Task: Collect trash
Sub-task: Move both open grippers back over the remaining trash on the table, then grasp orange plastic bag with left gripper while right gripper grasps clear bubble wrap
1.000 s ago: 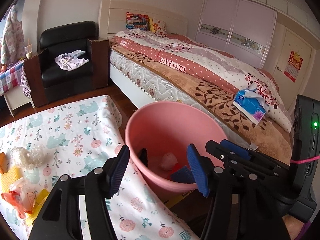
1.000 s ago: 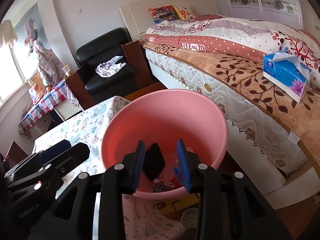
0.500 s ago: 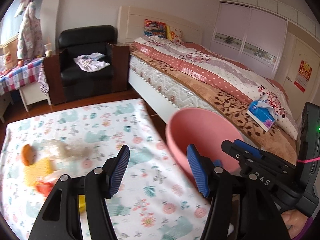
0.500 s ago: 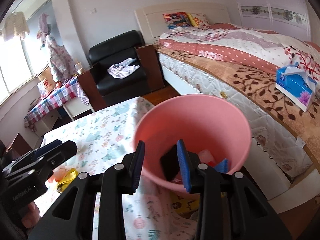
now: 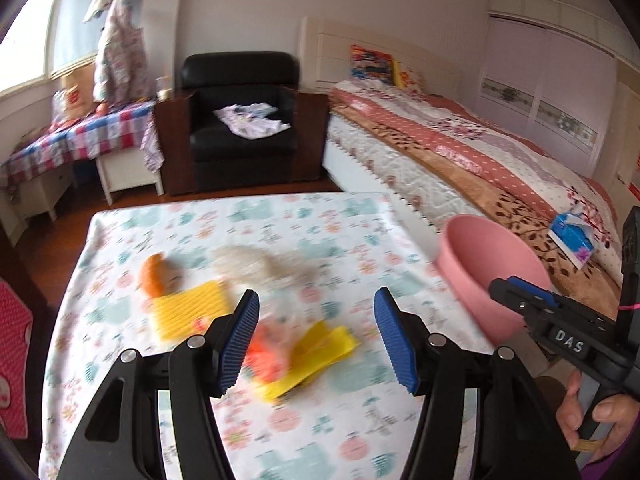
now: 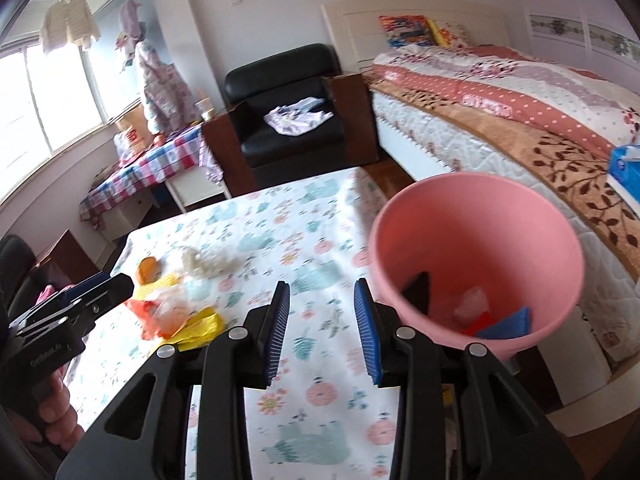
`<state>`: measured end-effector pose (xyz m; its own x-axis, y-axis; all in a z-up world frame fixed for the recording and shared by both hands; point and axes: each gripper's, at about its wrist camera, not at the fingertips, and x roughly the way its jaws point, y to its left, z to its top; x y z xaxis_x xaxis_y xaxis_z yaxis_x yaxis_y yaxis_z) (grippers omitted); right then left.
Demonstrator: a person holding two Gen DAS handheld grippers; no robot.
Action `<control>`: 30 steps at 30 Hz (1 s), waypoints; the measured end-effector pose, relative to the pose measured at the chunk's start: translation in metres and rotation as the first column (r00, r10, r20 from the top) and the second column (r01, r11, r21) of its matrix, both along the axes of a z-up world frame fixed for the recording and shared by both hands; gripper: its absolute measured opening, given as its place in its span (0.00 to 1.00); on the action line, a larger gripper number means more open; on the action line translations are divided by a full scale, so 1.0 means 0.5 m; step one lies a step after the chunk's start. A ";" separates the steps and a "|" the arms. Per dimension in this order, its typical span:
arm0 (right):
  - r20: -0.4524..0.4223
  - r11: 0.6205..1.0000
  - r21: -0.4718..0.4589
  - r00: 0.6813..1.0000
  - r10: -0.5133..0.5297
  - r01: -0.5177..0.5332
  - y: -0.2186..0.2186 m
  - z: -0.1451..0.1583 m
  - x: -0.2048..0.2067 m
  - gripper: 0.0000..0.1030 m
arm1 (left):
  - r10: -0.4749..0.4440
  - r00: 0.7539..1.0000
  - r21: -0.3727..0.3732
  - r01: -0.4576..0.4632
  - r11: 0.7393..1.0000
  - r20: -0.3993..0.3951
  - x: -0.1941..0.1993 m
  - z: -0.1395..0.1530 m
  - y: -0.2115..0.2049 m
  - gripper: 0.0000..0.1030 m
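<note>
Bedroom with a table (image 5: 120, 240) under a floral cloth, the bed alongside. Over the last second both views have swung from the pink bin (image 6: 472, 240) back to the litter left on the cloth: yellow wrapper (image 5: 320, 348), orange scrap (image 5: 268, 356), crumpled plastic (image 5: 256, 264). Left gripper (image 5: 316, 336) gapes empty over them; right gripper (image 6: 322, 328) stands partly open, empty. Another pickup appears imminent.

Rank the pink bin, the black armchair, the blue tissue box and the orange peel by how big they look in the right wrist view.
1. pink bin, largest, though nearest the camera
2. black armchair
3. blue tissue box, partly cut off
4. orange peel, smallest
</note>
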<state>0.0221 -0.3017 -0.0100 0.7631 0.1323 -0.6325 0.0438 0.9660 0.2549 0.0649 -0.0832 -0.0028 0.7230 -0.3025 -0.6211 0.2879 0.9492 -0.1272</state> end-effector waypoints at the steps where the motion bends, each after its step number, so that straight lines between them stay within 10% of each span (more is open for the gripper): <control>1: -0.003 1.000 0.002 1.000 0.011 -0.011 0.006 -0.003 0.002 0.33 | 0.015 1.000 -0.003 -0.015 1.000 -0.009 -0.001 -0.006 0.017 0.57; 21: -0.071 0.995 0.027 0.993 0.096 -0.095 0.057 -0.050 0.040 0.33 | 0.041 0.991 -0.012 -0.043 0.999 -0.130 0.056 -0.102 0.049 0.57; 24: -0.076 0.994 0.028 0.991 0.110 -0.108 0.064 -0.052 0.050 0.33 | 0.030 0.989 -0.017 -0.033 0.999 -0.144 0.062 -0.114 0.052 0.39; 30: -0.083 0.989 0.036 0.986 0.143 -0.141 0.084 -0.054 0.071 0.33 | 0.020 0.991 -0.031 -0.024 0.999 -0.130 0.055 -0.108 0.066 0.34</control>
<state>0.0576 -0.2598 -0.0368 0.6789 0.2552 -0.6885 -0.0705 0.9560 0.2848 0.0927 -0.0504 -0.0569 0.6436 -0.3091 -0.7001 0.2459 0.9498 -0.1934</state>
